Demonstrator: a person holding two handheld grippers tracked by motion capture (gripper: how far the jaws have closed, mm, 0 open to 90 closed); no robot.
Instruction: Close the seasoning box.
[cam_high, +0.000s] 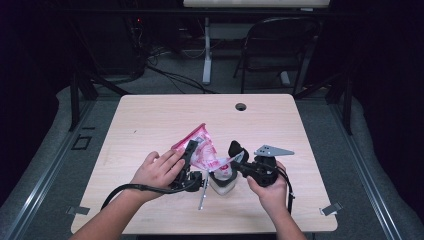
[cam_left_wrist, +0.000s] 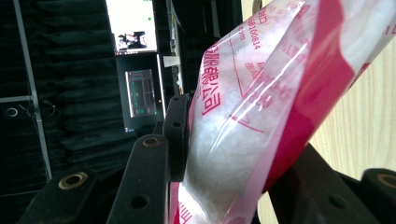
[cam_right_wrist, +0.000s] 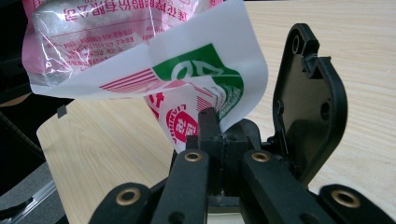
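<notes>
Wooden table (cam_high: 150, 115), bag (cam_high: 200, 147) between both tongs

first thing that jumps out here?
The pink-and-white bag of white grains, held up over the middle of the table between both grippers. The left gripper clamps its body; the right gripper pinches its printed corner above a small white container.

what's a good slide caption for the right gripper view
Right gripper shut on the white printed corner of a pink plastic bag above the wooden table.
</notes>
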